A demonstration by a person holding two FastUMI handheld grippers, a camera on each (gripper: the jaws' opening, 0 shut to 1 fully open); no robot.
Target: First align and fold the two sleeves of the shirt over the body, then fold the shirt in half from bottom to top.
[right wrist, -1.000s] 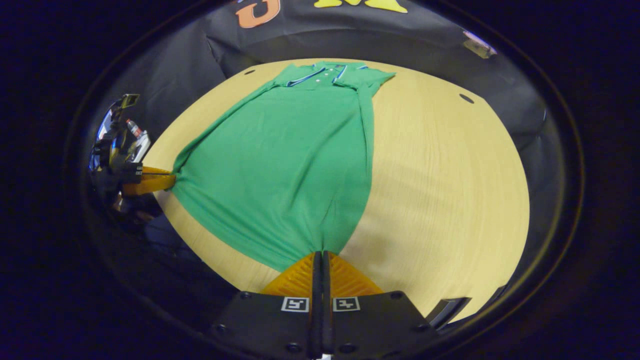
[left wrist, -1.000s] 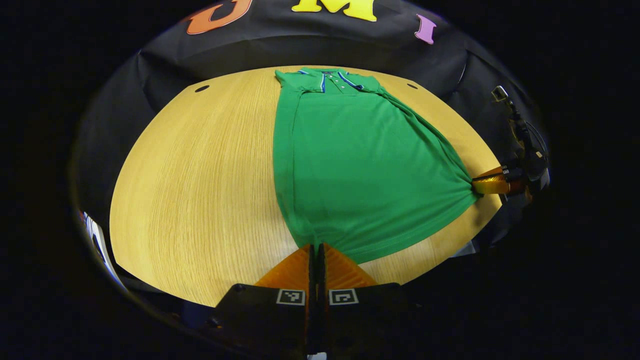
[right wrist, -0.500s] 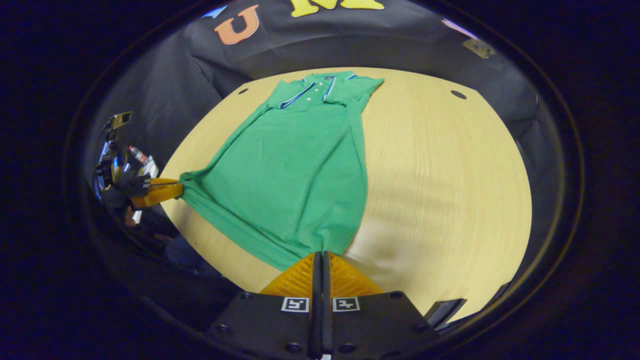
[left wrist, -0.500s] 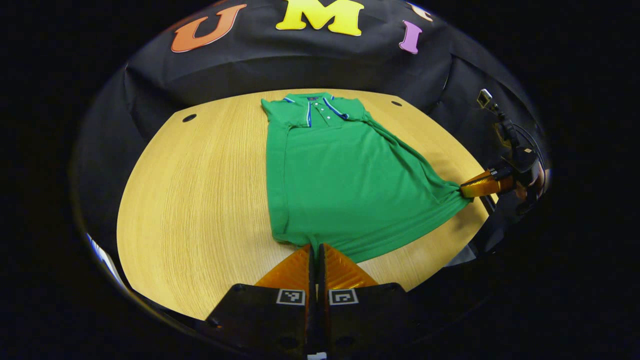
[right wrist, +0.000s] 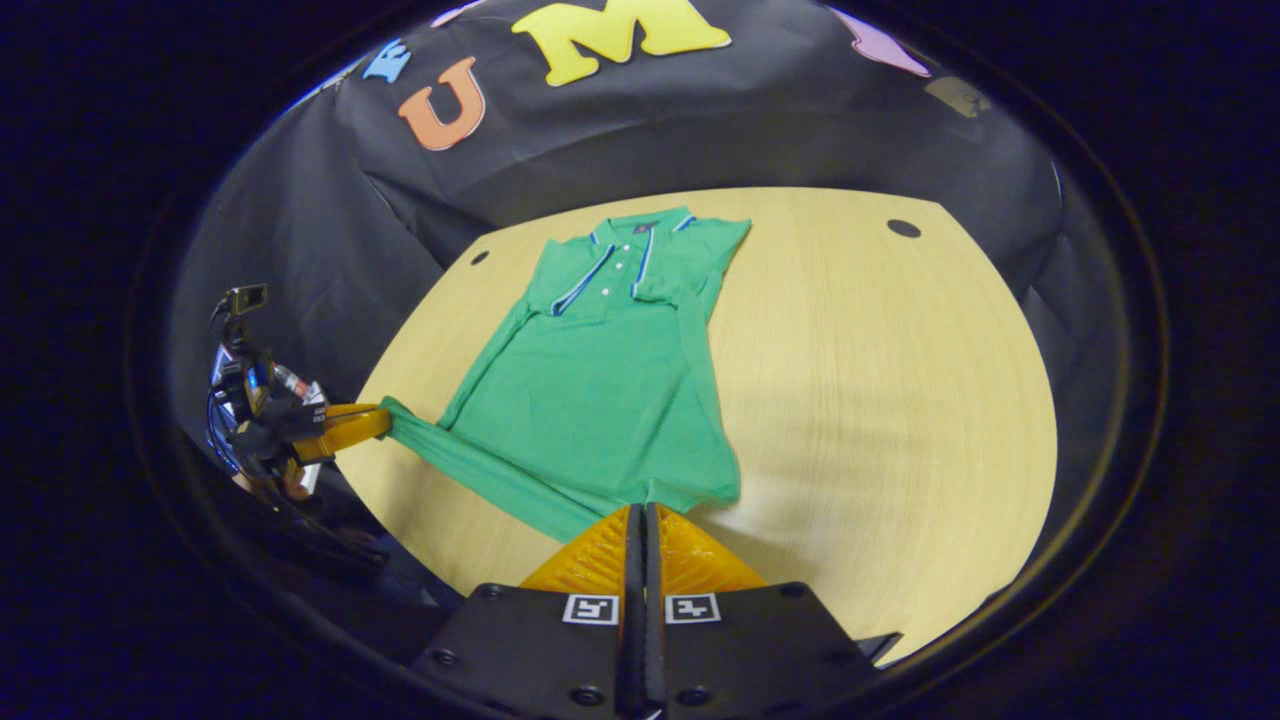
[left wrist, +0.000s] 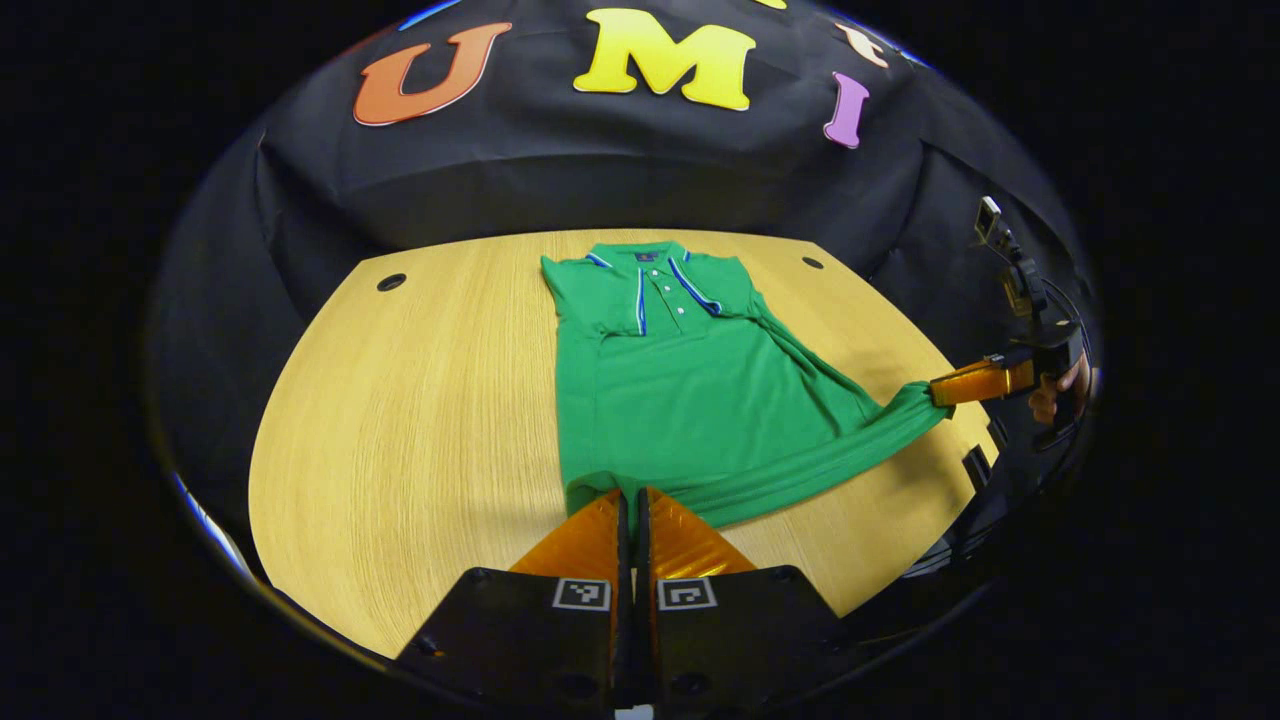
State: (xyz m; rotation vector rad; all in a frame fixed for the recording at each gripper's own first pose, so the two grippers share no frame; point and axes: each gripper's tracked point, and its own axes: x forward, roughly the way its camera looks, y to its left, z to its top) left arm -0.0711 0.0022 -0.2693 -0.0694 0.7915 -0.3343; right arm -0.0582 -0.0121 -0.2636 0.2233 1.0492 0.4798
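Fingers of the left gripper (left wrist: 630,497) are pressed together on the near hem corner of the shirt (left wrist: 690,400), right at the bottom of the left gripper view. In the right gripper view, the right gripper (right wrist: 645,512) pinches the other hem corner the same way, its two fingers closed with the cloth between them. Between both corners the hem hangs as a raised, sagging band, lifted off the table (left wrist: 420,420). Farther off, the shirt's body lies flat on the wood, sleeves folded in over it so the sides run straight. Beyond that sits the collar (left wrist: 655,285), with its striped edge and small buttons, close to the table's far rim. Each view also shows the other gripper off to the side, with a hand (left wrist: 1065,385) behind it.
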